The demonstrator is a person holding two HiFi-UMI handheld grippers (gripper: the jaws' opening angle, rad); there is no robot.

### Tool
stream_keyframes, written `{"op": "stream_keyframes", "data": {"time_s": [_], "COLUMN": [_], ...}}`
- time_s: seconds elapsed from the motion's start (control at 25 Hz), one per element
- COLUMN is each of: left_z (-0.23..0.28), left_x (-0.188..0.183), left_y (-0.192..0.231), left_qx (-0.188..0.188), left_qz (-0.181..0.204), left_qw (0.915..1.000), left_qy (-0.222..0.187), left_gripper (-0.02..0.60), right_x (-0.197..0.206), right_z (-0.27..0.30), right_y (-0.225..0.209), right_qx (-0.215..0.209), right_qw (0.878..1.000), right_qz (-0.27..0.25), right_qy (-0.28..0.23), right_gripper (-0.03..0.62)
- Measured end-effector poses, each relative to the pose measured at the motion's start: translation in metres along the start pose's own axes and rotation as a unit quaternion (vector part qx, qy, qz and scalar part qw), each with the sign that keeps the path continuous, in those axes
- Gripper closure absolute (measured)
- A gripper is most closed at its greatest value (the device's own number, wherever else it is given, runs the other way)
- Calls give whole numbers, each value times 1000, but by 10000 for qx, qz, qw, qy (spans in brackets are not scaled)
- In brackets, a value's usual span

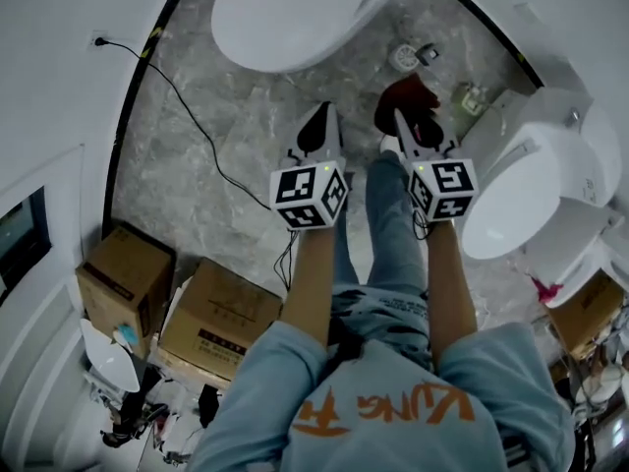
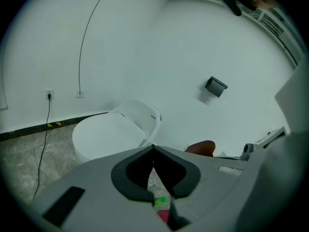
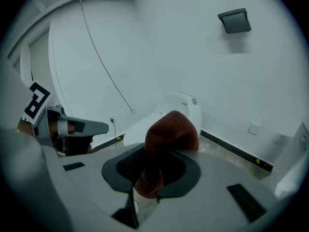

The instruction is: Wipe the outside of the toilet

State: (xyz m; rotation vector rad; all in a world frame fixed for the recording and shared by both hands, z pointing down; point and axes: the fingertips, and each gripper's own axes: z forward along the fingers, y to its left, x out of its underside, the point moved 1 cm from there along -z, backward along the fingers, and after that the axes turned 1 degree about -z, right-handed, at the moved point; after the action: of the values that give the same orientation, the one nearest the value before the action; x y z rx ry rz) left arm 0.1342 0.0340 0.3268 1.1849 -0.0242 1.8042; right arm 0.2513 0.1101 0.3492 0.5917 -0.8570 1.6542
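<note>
- Grey marble floor point(image 1: 236, 116): is lying underfoot.
- Toilet point(image 1: 295, 13), white, lid down: is standing ahead of both grippers, well apart from them. Its long axis is running crosswise to their line, with the rear end toward the right. It is probably the one to be wiped.
- Second toilet point(image 1: 526, 190): is sitting just beside the right gripper, on its outer side.
- Cardboard boxes point(image 1: 216, 313): are resting at the person's rear left.
- Right gripper point(image 1: 403, 118): is clamping a dark red cloth point(image 1: 408, 98), which is bulging above the jaws. This is the arm carrying the wiping tool, and it is about as near the toilet as the other arm.
- Left gripper point(image 1: 320, 111): is holding its jaws together on nothing.
- Black cable point(image 1: 197, 126): is trailing across the floor.
- Floor drain point(image 1: 404, 57): is lying between the cloth and the toilet.
</note>
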Motion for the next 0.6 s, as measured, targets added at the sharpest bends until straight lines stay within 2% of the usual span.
{"op": "stream_keyframes", "data": {"time_s": [0.28, 0.6], "left_z": [53, 100], "left_x": [47, 98], "left_y": [-16, -22], "left_qx": [-195, -275], "left_qz": [-32, -143], "left_qw": [9998, 9993], "left_qy": [66, 213], "left_gripper": [588, 588], "right_x": [35, 80], "right_z": [26, 61], "right_y": [-54, -90], "right_qx": [-372, -531], "right_qw": [9988, 9978], "right_qz": [-262, -288], "right_qy": [158, 287], "right_gripper": [522, 522]}}
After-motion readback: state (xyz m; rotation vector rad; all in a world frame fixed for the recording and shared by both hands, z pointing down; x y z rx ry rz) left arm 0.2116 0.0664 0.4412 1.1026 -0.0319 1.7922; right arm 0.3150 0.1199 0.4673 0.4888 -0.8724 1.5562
